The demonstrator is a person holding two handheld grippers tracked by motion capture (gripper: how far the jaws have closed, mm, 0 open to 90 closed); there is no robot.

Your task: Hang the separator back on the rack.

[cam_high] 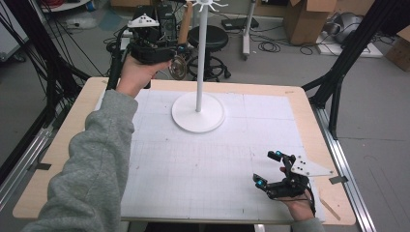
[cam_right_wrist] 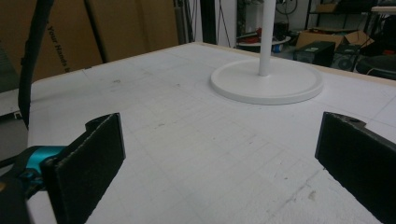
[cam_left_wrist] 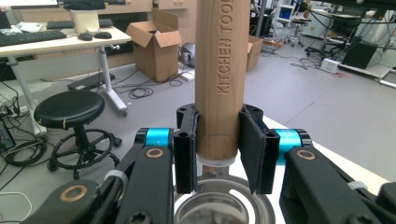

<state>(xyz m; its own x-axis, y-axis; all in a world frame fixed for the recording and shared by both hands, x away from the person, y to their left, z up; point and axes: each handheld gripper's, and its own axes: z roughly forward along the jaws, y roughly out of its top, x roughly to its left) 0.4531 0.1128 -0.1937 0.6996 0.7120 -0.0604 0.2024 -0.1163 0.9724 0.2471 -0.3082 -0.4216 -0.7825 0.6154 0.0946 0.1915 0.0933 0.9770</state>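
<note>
Left claw (cam_high: pixel 175 54) around wooden-handled utensil (cam_high: pixel 183 31) (beside white stand (cam_high: pixel 198 112))

**Around the work table**

A black round stool (cam_high: pixel 208 38) stands on the grey floor just beyond the table's (cam_high: pixel 309 121) far edge. Open cardboard boxes (cam_left_wrist: pixel 156 46) sit farther back, near loose cables (cam_high: pixel 270 47). A desk (cam_left_wrist: pixel 56 44) with a keyboard (cam_left_wrist: pixel 30 37) stands at the left in the left gripper view
</note>
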